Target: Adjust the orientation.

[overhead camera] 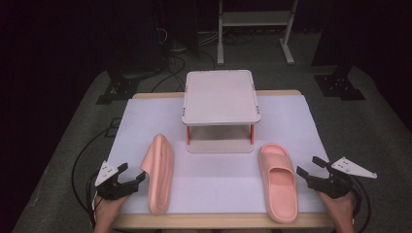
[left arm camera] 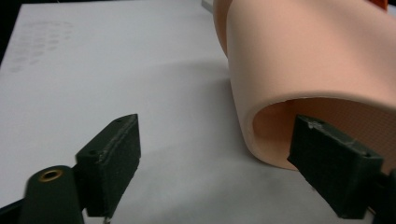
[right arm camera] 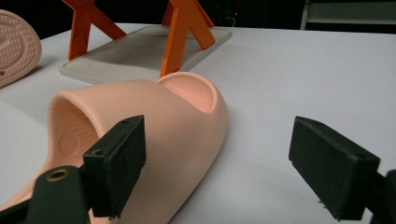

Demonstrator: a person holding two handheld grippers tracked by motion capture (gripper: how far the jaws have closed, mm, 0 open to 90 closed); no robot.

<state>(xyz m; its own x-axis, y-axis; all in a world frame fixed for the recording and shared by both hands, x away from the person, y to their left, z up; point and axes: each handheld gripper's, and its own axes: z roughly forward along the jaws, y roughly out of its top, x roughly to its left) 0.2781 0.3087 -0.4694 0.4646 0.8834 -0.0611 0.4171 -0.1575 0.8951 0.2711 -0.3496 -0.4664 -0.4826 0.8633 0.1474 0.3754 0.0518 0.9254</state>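
High view, left to right. Far left, near the front edge of the bench (overhead camera: 214, 182): left gripper (overhead camera: 132, 172), held low and aimed at the left slipper (overhead camera: 160, 177). Lies tipped on its side, well left of centre, strap turned toward that gripper. Fingers (left arm camera: 109, 163) spread in the left gripper view, one out over bare bench, the other just at the mouth of the strap (left arm camera: 303, 56); no press on the foam yet, as far as can be told.

Centre, farther back: small rack (overhead camera: 221, 97) on orange legs, top and bottom shelves both bare.

Right of centre: right slipper (overhead camera: 278, 182), flat on its sole, toe toward the rack, heel near the front edge. Just beside it, right gripper (overhead camera: 308, 165), fingers (right arm camera: 334, 163) spread wide, nothing between them; slipper's flank close by the inner one in the right gripper view.

Step in hand, by the look of it: taking hold of the tipped slipper by its strap, right side waiting. Next move probably calls for sliding slightly farther in so the strap wall sits squarely between the fingers, then closing firmly. Soft foam, likely to bend and twist if pinched only at the rim.
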